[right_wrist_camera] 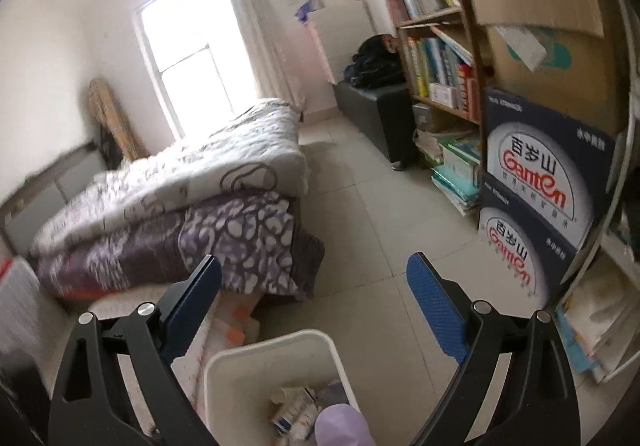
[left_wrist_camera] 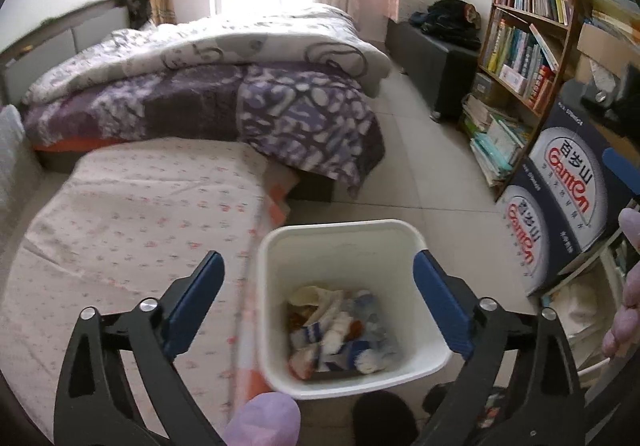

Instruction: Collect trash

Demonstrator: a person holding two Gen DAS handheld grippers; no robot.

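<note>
A white square bin (left_wrist_camera: 406, 234) stands on the tiled floor beside a low mattress. Inside it lies a heap of crumpled wrappers and paper trash (left_wrist_camera: 340, 330). My left gripper (left_wrist_camera: 318, 266) hangs above the bin, open wide, nothing between its blue pads. In the right wrist view the same bin (right_wrist_camera: 224, 366) sits at the bottom edge, with trash (right_wrist_camera: 292, 406) partly hidden by a purple-gloved finger (right_wrist_camera: 340, 426). My right gripper (right_wrist_camera: 314, 270) is open and empty, held over the floor just beyond the bin.
A flowered mattress (left_wrist_camera: 132, 230) lies left of the bin, and a bed with piled quilts (left_wrist_camera: 224, 86) stands behind it. Stacked blue water cartons (right_wrist_camera: 540, 202) and a bookshelf (left_wrist_camera: 528, 46) line the right side. A dark ottoman (left_wrist_camera: 436, 58) stands farther back.
</note>
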